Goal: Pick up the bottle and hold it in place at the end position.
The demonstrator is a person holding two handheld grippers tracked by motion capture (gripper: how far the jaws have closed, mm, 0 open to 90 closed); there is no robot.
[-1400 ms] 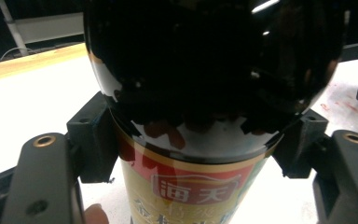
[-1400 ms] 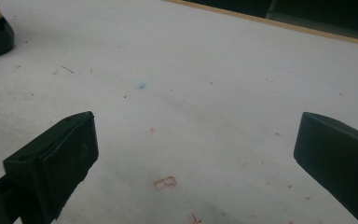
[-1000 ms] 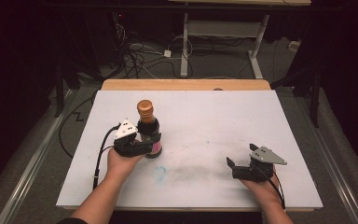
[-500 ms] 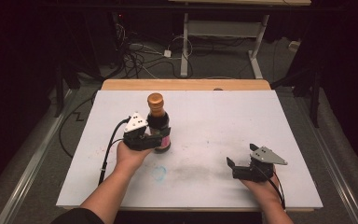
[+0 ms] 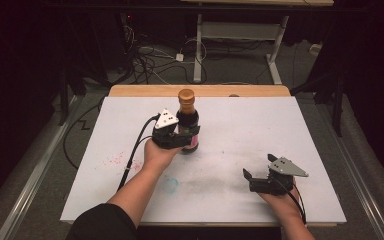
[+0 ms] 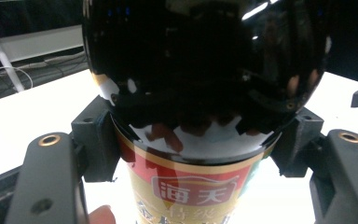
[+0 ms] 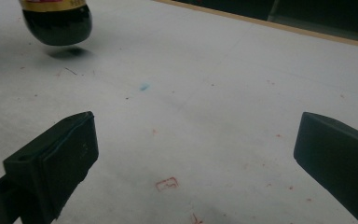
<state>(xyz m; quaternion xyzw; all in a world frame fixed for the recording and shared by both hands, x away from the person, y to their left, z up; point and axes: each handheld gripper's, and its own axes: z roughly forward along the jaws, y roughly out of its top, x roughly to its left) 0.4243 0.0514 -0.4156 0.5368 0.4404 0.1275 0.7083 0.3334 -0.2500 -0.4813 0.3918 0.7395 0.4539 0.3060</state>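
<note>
Your left tongs (image 5: 182,136) clamp the bottle (image 5: 187,120) at its belly, lifted just off the worktop (image 5: 280,130); it looks like heavy, slick glass, so keep it upright. Right tongs (image 5: 260,181) gape empty.

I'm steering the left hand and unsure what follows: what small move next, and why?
Probably lower the sauce bottle straight down onto the white tabletop. The left gripper is clamped on it, and in the right gripper view its base hangs just above its shadow, upright.
</note>
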